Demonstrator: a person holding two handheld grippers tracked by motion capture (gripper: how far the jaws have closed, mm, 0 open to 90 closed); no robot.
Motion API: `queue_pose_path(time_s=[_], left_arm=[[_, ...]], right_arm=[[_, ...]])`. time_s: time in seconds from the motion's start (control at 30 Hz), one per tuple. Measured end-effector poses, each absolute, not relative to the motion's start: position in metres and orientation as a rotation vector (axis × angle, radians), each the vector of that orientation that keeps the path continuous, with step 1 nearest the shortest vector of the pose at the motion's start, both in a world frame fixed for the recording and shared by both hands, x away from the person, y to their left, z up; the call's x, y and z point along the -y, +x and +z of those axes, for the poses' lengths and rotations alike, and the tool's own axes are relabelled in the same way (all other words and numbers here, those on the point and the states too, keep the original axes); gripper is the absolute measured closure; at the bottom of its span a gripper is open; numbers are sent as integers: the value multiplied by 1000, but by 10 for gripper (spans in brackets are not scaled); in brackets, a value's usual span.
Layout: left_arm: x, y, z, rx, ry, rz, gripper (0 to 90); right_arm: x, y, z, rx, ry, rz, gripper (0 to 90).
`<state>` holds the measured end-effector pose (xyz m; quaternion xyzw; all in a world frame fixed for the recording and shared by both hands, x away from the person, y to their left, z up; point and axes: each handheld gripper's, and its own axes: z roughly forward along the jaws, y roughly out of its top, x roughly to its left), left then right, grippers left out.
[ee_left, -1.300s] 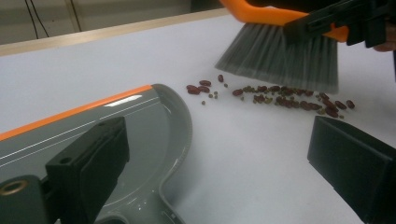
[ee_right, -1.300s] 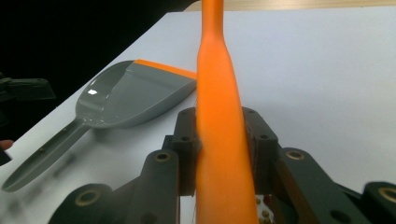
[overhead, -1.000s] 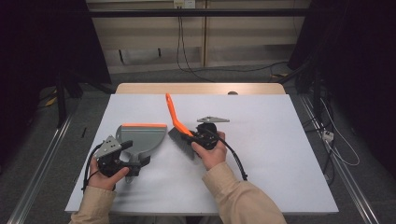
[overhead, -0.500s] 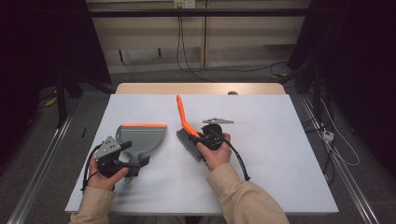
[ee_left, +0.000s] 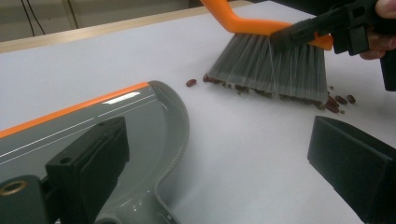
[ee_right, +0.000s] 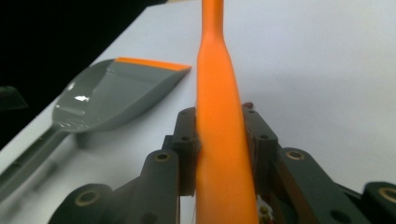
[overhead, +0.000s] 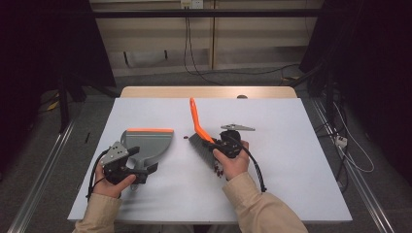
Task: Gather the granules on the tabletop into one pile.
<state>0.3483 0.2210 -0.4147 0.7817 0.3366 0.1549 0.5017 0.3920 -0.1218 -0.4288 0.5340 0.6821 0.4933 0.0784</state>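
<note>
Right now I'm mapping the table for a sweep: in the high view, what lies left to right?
left gripper → grey dustpan → stray bean → brush → right gripper.

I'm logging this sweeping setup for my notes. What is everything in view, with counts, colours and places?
brush: one, orange handle with grey bristles, right of table centre, bristles down on the table, handle clamped in the right gripper
dustpan: one, grey with an orange front lip, lying left of the brush
beans: several, dark red, scattered at the foot of the bristles
table: one, white top, a wooden edge at the far side
cables: several, dark, on the floor and wall beyond the table
left gripper: one, black, at the dustpan's handle, fingers apart
right gripper: one, black, shut on the brush handle
</note>
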Motion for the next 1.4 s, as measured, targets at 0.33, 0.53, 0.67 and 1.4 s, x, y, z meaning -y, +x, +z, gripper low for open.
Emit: queue_pose_path(time_s=[0.33,0.53,0.67,1.4], left_arm=[[-223,350,-415,-824,1878,370,54],[-225,350,-415,-826,1879,370,54],[-225,349,-415,-828,1877,374,55],[-222,349,-415,-819,1894,380,55]], right_arm=[[91,425,-426,-2069,1569,1461,709],[75,439,-437,-2080,1626,1460,709],[80,439,-439,-2080,1635,1409,709],[124,413,-412,-2070,1497,1517,709]])
